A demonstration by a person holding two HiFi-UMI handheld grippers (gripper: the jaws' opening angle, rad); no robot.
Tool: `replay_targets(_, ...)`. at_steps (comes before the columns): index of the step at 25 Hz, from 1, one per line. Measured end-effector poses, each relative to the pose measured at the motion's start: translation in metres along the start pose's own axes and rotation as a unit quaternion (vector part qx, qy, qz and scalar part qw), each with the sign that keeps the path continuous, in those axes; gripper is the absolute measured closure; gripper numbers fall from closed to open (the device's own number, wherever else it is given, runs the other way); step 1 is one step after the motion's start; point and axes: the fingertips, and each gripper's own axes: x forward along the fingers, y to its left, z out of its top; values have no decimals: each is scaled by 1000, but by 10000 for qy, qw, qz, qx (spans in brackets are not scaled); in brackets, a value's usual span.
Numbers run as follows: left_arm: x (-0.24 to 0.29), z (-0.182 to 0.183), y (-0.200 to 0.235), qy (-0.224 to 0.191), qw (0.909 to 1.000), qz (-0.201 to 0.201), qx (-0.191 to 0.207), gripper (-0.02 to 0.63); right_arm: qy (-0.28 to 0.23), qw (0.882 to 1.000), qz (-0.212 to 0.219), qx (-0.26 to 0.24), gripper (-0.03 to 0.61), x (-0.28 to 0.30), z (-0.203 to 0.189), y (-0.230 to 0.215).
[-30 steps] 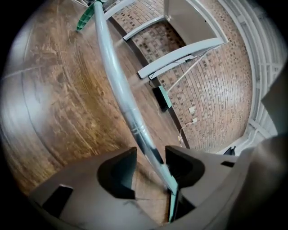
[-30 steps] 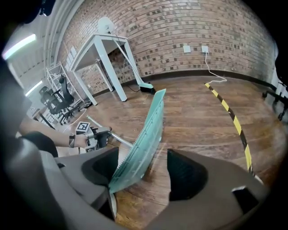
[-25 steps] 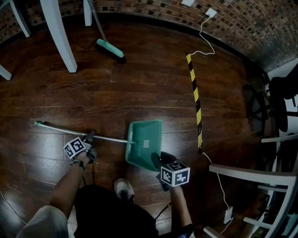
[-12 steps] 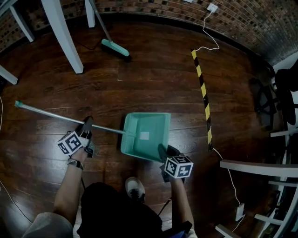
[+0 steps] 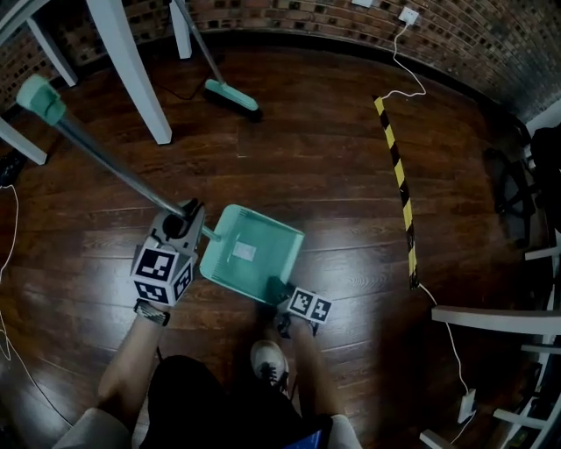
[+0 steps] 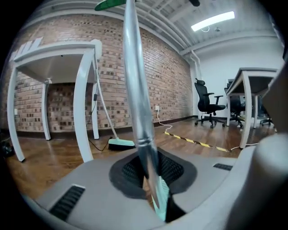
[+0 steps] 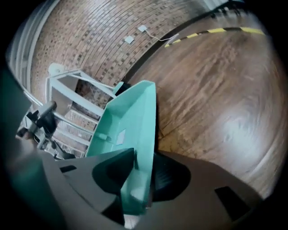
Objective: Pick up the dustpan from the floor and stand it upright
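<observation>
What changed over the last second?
The dustpan tilted as its handle swung up off the floor, lifted by the left gripper, whose jaws closed further on it. The right gripper sank, its jaws opening further with the pan's edge between them. The broom and striped floor strip stayed put.

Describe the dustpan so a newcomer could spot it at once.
Start from the dark wooden floor below the brick wall. Just ahead of the person's shoe is the dustpan, a mint-green tray with a pale label inside. The broom by the wall shares its green, but only the dustpan is a hollow scoop, its silver handle slanting up left.
</observation>
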Motion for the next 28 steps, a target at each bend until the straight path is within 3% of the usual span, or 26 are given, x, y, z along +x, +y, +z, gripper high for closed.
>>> replay_targets(4,2,2,-3,-231,9997,3,122,557,-1,9993,358,136,436,-14,-4,-8)
replay_targets(7,4,5,-28,-218,9973,-219,670,553,-71,9989,364,277,436,-37,-3,-25)
replay_targets(9,6,6,-49,-80,9946,-480,914,502,-177,9989,345,255,436,-57,-1,-31)
replay_targets(11,6,3,-59,141,9939,-668,862,417,-263,9991,332,-12,436,-76,2,-29)
replay_targets(12,4,1,-59,220,9941,-696,800,410,-342,9987,313,-210,439,-85,6,-25)
replay_targets(13,0,0,-57,254,9945,-694,745,410,-474,9976,304,-403,452,-94,12,-19)
replay_targets(15,-11,-2,-51,205,9957,-650,628,410,-879,9929,372,-703,592,-110,32,-2)
replay_targets(16,-17,-3,-49,149,9964,-608,563,410,-1109,9894,457,-820,594,-117,45,11)
replay_targets(19,-35,-10,-40,18,9983,-408,407,418,-1775,9734,749,-1241,594,-139,89,65)
replay_targets(22,-61,-9,-36,-4,9991,-145,388,537,-2250,9522,848,-1883,594,-171,124,136)
replay_targets(24,-78,11,-35,-37,9990,-9,445,609,-2496,9329,746,-2488,592,-200,147,186)
replay_targets(26,-96,44,-36,-83,9987,56,490,621,-2680,9122,635,-3033,592,-234,166,239)
replay_targets(28,-117,88,-40,-137,9986,61,507,620,-2902,8996,750,-3177,592,-274,182,295)
